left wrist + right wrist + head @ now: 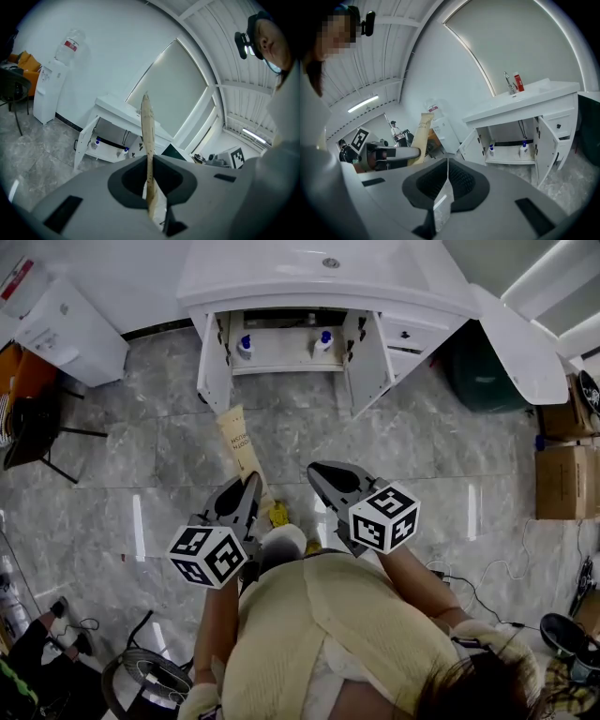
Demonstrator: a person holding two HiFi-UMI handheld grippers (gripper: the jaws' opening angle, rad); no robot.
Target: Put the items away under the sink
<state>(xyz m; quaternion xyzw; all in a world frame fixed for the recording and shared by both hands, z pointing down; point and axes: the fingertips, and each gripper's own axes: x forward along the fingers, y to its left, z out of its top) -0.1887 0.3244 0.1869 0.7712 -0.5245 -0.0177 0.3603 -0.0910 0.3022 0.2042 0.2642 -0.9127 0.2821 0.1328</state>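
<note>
The floor (pixel 169 446), polished grey stone-look tile with pale veins, takes up the left of the scene and carries nothing of the task.

The left gripper (pixel 248 486) is clamped on a long tan paper pack (pixel 239 442). The pack is flat, matte like kraft paper and printed in dark letters. It juts forward over the floor toward the sink cabinet (pixel 281 360) but is well short of it. Seen edge-on in the left gripper view, it is a thin, slightly wavy strip pinched between the jaws.

The cabinet is glossy white, and its left door (pixel 214 362) and right door (pixel 366 362) both swing wide. On its shelf, one white bottle with a blue top (pixel 245 346) stands near the left end and a second such bottle (pixel 324 339) near the right end. The middle of the shelf between them is bare.

The right gripper (pixel 319 472) has its jaws pressed together with nothing between them.

By my reading, two items are already stowed and the pack is in transit. It has yet to be carried to the open front and set on the shelf, probably in the middle gap.
</note>
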